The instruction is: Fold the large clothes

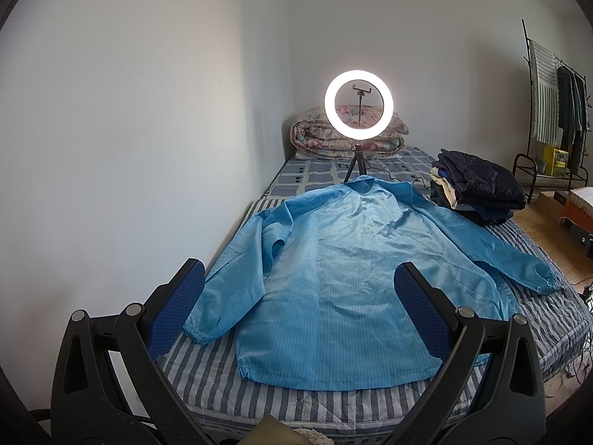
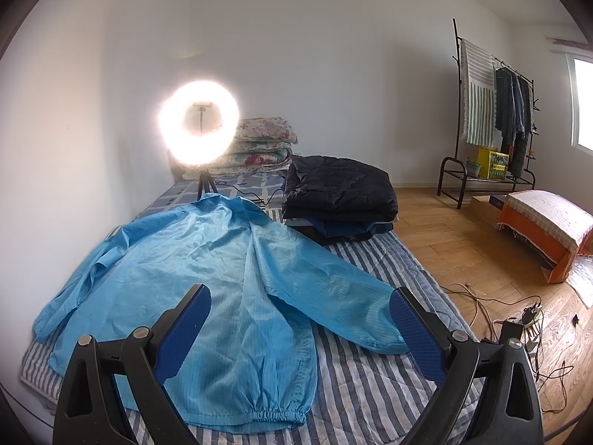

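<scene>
Nearest the lens in the left wrist view is the left gripper [image 1: 300, 282], its blue-padded fingers [image 1: 178, 307] spread wide with nothing between them, hovering above the near hem of the blue jacket [image 1: 333, 278]. The jacket lies face down and spread flat on the striped bed [image 1: 207, 382], collar toward the far end and both sleeves angled outward. That layout looks deliberate: a garment opened out flat gives clean edges to pick up for a first fold. The left sleeve [image 1: 229, 289] runs along the wall side, its cuff near the left finger.

Moving right, the ring light [image 1: 358, 103] stands on its tripod just beyond the collar, probably to light the work. Behind it sits a rolled floral quilt [image 1: 344, 137]. Next comes a stack of folded clothes [image 1: 478, 189], dark jacket on top, set just beside the blue jacket's right shoulder; I judge it the finished pile.

In the right wrist view the right gripper [image 2: 300, 296] is likewise parted and empty, poised over the right sleeve [image 2: 333, 296], whose cuff lies by the right finger. A clothes rack [image 2: 493, 118] stands far right.

The jacket's front is hidden, the light's glare washes out its holder in the right view, and neither view shows the person's hands.
</scene>
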Available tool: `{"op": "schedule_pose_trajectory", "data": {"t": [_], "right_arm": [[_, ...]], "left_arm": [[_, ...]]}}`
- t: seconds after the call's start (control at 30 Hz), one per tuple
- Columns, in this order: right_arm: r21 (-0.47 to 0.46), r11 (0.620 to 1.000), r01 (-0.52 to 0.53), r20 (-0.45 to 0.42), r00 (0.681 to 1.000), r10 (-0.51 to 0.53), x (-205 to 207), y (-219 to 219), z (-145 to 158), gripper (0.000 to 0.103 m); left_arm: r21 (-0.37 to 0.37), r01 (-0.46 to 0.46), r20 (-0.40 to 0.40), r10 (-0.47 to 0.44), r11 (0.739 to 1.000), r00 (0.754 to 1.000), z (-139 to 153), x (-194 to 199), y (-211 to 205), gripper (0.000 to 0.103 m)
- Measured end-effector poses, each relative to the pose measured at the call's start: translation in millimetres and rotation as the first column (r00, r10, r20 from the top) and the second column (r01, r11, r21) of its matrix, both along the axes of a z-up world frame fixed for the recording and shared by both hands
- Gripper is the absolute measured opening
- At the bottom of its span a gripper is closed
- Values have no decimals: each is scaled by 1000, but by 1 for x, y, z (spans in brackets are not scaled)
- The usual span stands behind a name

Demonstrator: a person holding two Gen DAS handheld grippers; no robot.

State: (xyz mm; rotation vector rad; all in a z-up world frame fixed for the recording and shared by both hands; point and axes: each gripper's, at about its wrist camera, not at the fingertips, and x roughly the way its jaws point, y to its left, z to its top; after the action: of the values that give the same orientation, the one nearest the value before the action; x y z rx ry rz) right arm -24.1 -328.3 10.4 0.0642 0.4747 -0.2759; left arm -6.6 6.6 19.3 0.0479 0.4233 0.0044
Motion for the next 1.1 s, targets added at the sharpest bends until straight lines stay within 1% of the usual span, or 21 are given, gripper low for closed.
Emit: {"op": "schedule_pose_trajectory", "data": {"t": [0.2, 0.33, 0.6, 0.93, 1.1], "right_arm": [[3, 1000, -5, -1, 1000, 5, -1, 0, 1, 98], [5, 1000, -8, -2, 1000, 8, -2, -1, 0, 99], [10, 1000, -24, 3, 1000, 24, 1, 4, 1, 100], [12, 997, -73, -2, 997, 73, 13, 25, 0, 100], [15, 995, -95, -11, 995, 95, 22, 39, -1, 100]], "left_arm": [[-1, 0, -8, 0, 1000, 1000, 1, 2, 4, 103], [5, -6, -11, 6, 1000, 1000, -8, 5, 3, 103], [10, -17, -13, 17, 1000, 1000, -14, 9, 3, 103], [12, -39, -22, 39, 999, 999, -20, 8, 11, 103], [6, -60, -39, 60, 998, 997, -27, 10, 21, 103]]}}
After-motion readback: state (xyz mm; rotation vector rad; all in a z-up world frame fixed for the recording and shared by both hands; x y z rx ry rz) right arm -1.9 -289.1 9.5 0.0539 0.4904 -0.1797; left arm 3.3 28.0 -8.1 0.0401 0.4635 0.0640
